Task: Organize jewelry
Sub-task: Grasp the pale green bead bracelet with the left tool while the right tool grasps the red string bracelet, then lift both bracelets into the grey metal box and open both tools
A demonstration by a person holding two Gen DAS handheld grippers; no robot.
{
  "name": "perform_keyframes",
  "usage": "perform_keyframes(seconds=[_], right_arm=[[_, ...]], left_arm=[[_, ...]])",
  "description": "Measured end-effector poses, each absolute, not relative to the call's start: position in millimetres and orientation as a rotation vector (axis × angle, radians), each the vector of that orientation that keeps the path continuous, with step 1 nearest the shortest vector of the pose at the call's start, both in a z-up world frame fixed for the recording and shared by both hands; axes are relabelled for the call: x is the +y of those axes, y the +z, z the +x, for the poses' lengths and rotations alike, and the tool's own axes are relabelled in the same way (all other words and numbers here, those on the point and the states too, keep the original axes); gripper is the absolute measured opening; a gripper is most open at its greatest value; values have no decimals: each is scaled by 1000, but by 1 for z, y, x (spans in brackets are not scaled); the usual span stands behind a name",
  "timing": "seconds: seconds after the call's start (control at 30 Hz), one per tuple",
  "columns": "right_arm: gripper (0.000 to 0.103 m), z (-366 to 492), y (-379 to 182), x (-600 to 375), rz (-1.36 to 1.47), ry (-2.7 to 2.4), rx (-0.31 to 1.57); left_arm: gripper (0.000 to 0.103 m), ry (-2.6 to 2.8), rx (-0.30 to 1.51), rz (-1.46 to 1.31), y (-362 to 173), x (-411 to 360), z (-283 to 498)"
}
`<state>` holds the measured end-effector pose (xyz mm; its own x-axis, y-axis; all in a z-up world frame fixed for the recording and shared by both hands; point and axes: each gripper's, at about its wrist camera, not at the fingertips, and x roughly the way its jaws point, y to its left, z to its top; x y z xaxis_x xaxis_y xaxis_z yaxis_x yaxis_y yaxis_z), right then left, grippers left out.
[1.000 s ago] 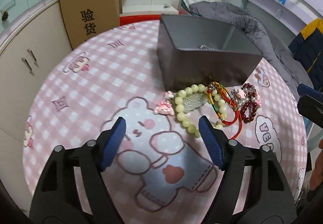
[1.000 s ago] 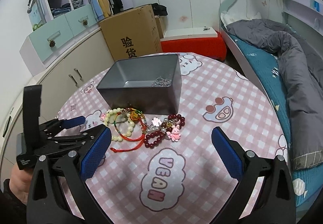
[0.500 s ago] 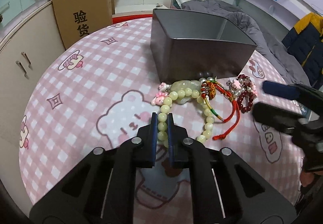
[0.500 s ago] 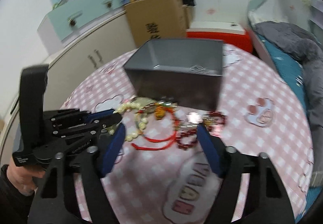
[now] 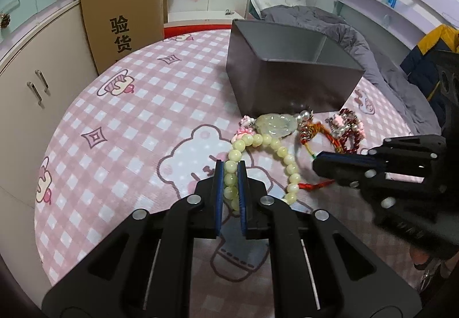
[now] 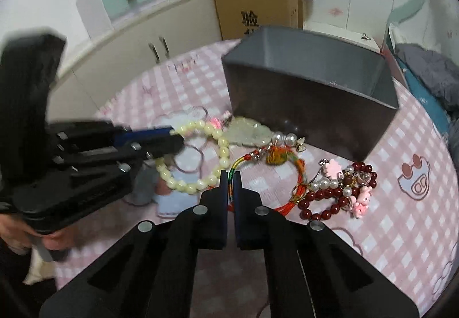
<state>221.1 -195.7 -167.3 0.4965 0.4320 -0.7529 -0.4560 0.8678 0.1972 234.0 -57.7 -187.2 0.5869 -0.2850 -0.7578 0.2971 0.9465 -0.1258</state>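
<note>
Two grippers at work, both pressed together on jewelry. Left gripper [image 5: 230,174] clamped on the near arc of the pale green bead bracelet [image 5: 288,163], beads sandwiched between its blue pads [image 5: 219,188]; seen also from the right wrist view, reaching in from the left [image 6: 169,136]. Right gripper [image 6: 230,183] pinching the red-and-multicolour cord bracelet [image 6: 275,158] at its near-left curve; in the left wrist view entering from the right [image 5: 318,164].

Counted on the pink checked tablecloth [image 5: 129,122]: one green bead bracelet, one red cord bracelet, one dark red bead bracelet [image 6: 324,197] with pink charms tangled in, one pale jade-like pendant [image 6: 248,134], a few loose pearl-like beads [image 6: 284,138], one small pink charm [image 5: 246,128] at the left end of the heap. One grey open box [image 6: 309,105] just beyond the heap, the pendant lying close against its near wall; something small and silvery glinting inside near the right wall [image 6: 332,83], too small to make out.

Heap crowded into a narrow band along the box front, pieces touching or overlapping. Broad bare cloth left and near of the heap, and right of the dark red beads. Far off, one cardboard carton [image 5: 123,16] beyond the table's far-left edge and cream cabinets [image 5: 34,82] along the left; bed with grey duvet [image 5: 344,28] on the right.
</note>
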Motion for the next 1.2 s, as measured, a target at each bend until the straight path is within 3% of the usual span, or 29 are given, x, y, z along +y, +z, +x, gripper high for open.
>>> perform_keyframes(seconds=[0.43, 1.2], right_arm=[[2, 206, -90, -242, 214, 611, 722], [2, 228, 11, -266, 97, 511, 481]], left_arm=[[9, -393, 758, -16, -130, -51, 217], [9, -452, 486, -1, -10, -65, 240]])
